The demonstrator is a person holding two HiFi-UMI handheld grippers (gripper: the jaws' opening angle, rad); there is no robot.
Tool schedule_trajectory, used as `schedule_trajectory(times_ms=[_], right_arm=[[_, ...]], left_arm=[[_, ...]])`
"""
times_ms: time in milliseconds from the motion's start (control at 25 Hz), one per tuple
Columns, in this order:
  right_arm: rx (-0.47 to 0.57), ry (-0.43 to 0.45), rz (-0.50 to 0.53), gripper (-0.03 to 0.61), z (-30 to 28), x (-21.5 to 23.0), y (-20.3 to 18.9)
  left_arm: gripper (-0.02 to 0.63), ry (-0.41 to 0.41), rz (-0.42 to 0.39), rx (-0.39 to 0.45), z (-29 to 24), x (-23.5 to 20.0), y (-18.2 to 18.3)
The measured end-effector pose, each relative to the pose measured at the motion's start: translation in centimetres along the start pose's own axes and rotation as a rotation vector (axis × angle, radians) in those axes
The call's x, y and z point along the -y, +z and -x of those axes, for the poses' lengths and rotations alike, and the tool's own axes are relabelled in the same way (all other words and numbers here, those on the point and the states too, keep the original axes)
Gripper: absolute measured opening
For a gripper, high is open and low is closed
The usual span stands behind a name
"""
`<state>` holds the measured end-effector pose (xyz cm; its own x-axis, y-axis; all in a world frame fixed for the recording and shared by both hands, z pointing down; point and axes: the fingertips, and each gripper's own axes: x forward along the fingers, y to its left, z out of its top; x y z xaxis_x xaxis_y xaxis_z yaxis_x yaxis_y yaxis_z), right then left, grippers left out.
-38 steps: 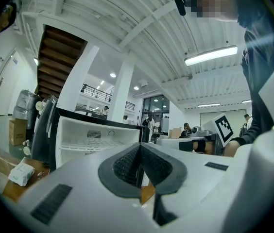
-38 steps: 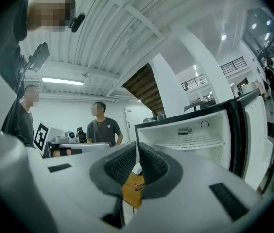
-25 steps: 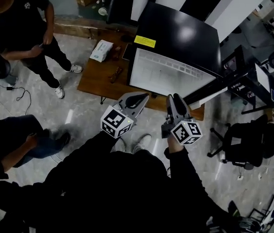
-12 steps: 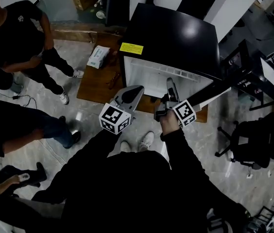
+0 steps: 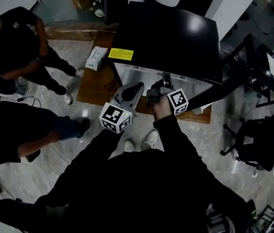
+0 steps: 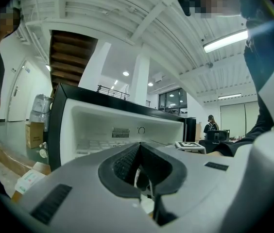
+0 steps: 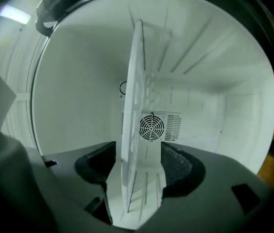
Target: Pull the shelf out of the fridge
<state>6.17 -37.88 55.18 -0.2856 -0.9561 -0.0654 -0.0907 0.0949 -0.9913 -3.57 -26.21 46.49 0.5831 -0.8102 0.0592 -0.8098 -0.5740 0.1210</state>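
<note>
The black mini fridge stands open toward me, its white inside lit. My right gripper reaches into the opening, rolled onto its side. In the right gripper view the white wire shelf shows edge-on, and its front edge runs between the jaws of the right gripper. Those jaws have just been opening; a gap shows on each side of the shelf. My left gripper hangs just outside the fridge front. The left gripper holds nothing, its tips together.
The fridge sits on a wooden board with a tissue pack on it. People stand at the left. A black desk frame and an office chair are at the right.
Both grippers have moved forward toward the fridge. The right one has rolled onto its side and entered the opening, with the shelf edge now between its jaws. The bystanders at the left shifted.
</note>
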Motion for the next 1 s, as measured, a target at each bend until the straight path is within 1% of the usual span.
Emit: schedule_trajectory(times_ms=[80,200,320,360,400,600,1000], right_arm=[[0.016,-0.038,-0.013,0.278,-1.3,0.4,-0.3],[0.055,-0.067,-0.027,0.219,-3.1,0.5,-0.2],[0.113,-0.066,-0.044,0.112,-4.2,0.1,0.4],[0.129,-0.062,-0.052,0.063,-4.3,-0.1,0.5],[0.140,-0.060,-0.063,0.038,-4.4,-0.2,0.5],[0.162,-0.075,-0.101,0.031,-4.3,-0.2,0.4],[0.177,-0.092,-0.105,0.029,-2.0,-0.7,-0.4]], left_arm=[[0.006,0.019,0.003,-0.003,-0.2,-0.6,0.0],[0.006,0.041,0.004,-0.008,-0.2,-1.2,-0.2],[0.006,0.053,0.002,-0.011,0.0,-1.6,-0.3],[0.006,0.057,0.002,-0.012,0.1,-1.7,-0.3],[0.006,0.062,0.004,-0.013,0.3,-1.8,-0.4],[0.006,0.087,0.015,-0.012,1.8,-2.4,-0.4],[0.006,0.086,0.021,0.011,5.1,-2.1,0.3]])
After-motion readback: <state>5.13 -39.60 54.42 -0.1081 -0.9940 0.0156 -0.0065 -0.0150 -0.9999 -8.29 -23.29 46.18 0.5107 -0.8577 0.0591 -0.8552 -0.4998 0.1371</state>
